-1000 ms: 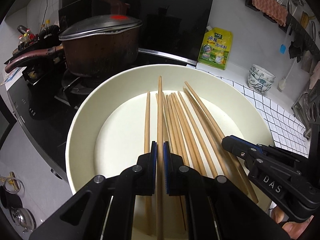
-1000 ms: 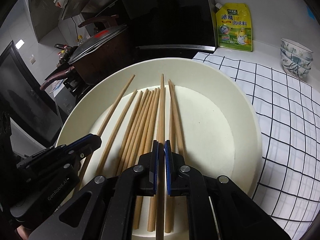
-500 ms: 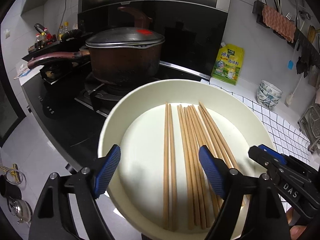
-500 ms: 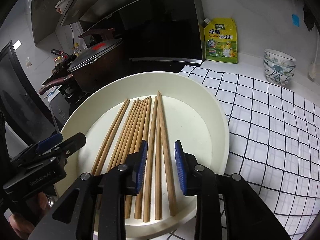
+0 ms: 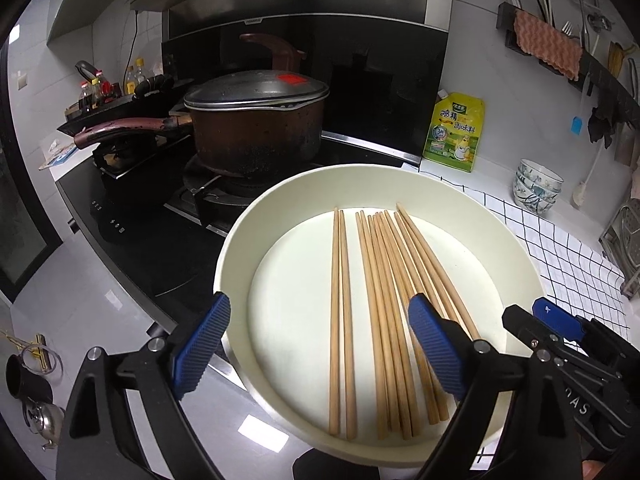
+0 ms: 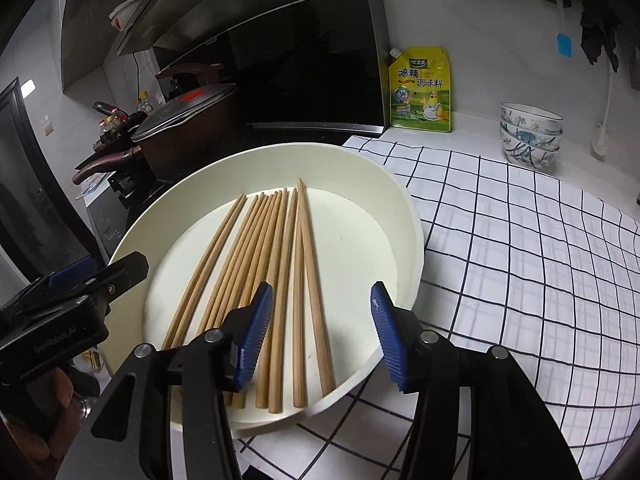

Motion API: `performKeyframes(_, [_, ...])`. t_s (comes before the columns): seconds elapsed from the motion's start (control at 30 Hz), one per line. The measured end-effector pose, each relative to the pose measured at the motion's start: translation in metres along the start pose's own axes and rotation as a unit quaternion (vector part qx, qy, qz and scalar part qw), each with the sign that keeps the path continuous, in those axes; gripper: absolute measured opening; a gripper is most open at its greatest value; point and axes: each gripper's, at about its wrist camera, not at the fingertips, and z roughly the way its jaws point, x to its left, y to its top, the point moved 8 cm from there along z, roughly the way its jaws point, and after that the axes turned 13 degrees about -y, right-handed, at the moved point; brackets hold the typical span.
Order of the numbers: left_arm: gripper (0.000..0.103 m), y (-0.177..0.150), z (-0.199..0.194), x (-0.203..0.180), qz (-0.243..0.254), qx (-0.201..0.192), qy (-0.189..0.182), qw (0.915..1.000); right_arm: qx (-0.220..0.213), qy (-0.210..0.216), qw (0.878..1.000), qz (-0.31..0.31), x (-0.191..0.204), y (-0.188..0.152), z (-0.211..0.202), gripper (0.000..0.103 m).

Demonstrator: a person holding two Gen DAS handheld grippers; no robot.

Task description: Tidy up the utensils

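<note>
Several wooden chopsticks (image 5: 384, 304) lie side by side in a round cream tray (image 5: 240, 248); they also show in the right wrist view (image 6: 272, 264), in the same tray (image 6: 404, 216). A pair (image 5: 340, 320) lies a little apart on the left of the bundle. My left gripper (image 5: 320, 344) is wide open and empty, held above the tray's near edge. My right gripper (image 6: 320, 336) is open and empty above the near ends of the chopsticks. Each gripper shows at the edge of the other's view, the right one (image 5: 560, 344) and the left one (image 6: 80, 292).
A brown lidded pot (image 5: 256, 128) stands on the black stove (image 5: 152, 240) left of the tray. A checked cloth (image 6: 520, 240) covers the counter to the right. A yellow seasoning pouch (image 6: 422, 90) and stacked bowls (image 6: 530, 134) stand by the wall.
Both grippers were shut on chopsticks a second ago. They opened, let the chopsticks lie in the tray, and pulled back and up. The right gripper has opened wider in the last half second.
</note>
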Motion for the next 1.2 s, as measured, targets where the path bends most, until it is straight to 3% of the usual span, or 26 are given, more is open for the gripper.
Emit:
performKeyframes(0.47, [0.096, -0.006, -0.016, -0.011, 0.012, -0.007, 0.006, 0.9999, -0.017, -0.010, 1.000, 0.009, -0.011, -0.004, -0.023, 0.054])
performKeyframes(1.2, [0.097, -0.021, -0.027, -0.016, 0.018, 0.007, 0.024, 0.9995, -0.029, -0.017, 0.999, 0.010, -0.017, -0.011, -0.044, 0.058])
